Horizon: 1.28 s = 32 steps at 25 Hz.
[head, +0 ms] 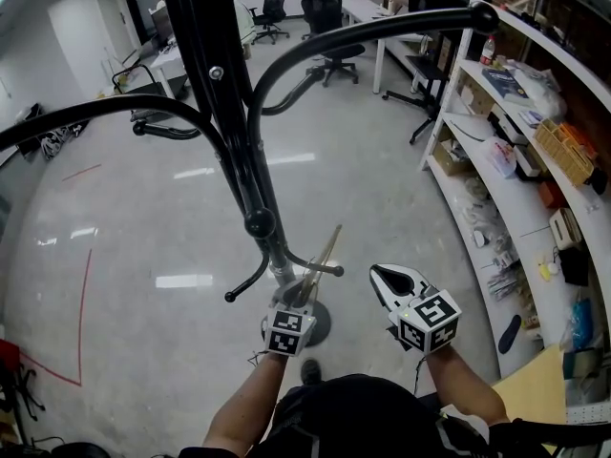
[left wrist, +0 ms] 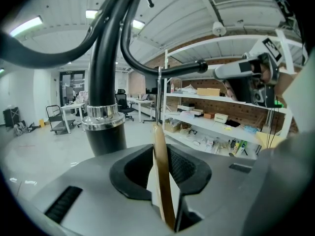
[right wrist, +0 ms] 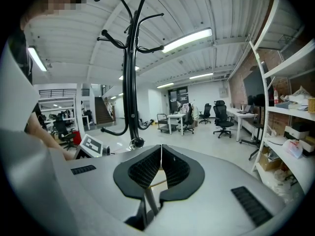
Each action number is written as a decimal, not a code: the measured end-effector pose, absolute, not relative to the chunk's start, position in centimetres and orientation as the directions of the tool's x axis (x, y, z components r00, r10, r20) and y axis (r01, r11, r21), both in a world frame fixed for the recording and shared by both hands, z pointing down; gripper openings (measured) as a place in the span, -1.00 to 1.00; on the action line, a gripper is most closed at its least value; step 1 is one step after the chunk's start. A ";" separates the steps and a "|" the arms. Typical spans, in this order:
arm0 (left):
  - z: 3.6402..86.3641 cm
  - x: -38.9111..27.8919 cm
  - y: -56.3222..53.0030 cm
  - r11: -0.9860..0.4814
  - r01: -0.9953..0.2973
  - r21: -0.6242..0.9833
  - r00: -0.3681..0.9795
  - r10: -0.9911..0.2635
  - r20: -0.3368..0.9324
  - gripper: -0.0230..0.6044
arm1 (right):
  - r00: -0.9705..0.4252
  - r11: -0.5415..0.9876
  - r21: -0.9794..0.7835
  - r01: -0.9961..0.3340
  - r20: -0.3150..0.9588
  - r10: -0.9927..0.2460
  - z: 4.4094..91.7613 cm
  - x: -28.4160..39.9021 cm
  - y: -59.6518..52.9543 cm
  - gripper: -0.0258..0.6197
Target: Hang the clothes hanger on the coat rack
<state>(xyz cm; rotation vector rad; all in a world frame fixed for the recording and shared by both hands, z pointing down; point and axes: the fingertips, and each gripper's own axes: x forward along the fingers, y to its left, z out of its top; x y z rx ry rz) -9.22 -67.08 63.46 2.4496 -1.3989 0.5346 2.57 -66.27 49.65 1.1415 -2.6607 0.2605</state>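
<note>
The left gripper (head: pixel 300 305) is squeezed tight on the wooden clothes hanger (head: pixel 325 254), low in the middle of the frame, right by the coat rack (head: pixel 229 132) pole. The right gripper (head: pixel 384 277) is pinched closed with nothing in it. The hanger is not on the rack yet. Next, I think, it must go up and hook over a curved arm (head: pixel 382 29). The shiny grey floor (head: pixel 143 256) fills the left; white shelves (head: pixel 477 175) fill the right; office chairs (head: pixel 325 17) stand at the top.
</note>
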 end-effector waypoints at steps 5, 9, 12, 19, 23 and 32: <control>63.2 -9.2 -67.5 -0.492 -0.870 0.039 0.456 -0.770 0.445 -0.75 | -0.666 0.676 -0.075 -0.733 0.279 -0.692 49.4 3.2 -66.2 -0.89; 63.3 -9.4 -67.5 -0.496 -0.868 0.036 0.457 -0.768 0.448 -0.75 | -0.663 0.669 -0.086 -0.738 0.273 -0.697 49.2 3.6 -66.0 -0.90; 63.0 -9.6 -67.5 -0.490 -0.871 0.023 0.448 -0.775 0.445 -0.75 | -0.662 0.667 -0.087 -0.740 0.267 -0.700 48.7 3.8 -65.9 -0.90; 61.1 -11.0 -66.7 -0.508 -0.861 -0.034 0.453 -0.795 0.404 -0.64 | -0.674 0.673 -0.090 -0.734 0.221 -0.705 47.4 4.0 -65.5 -0.90; 59.8 -11.8 -66.0 -0.485 -0.872 -0.065 0.425 -0.817 0.391 -0.62 | -0.681 0.679 -0.089 -0.728 0.200 -0.704 46.8 4.2 -65.1 -0.89; 52.5 -12.5 -58.6 -0.387 -0.920 0.067 0.393 -0.899 0.196 -0.62 | -0.722 0.721 -0.074 -0.689 0.146 -0.676 43.9 5.0 -62.2 -0.89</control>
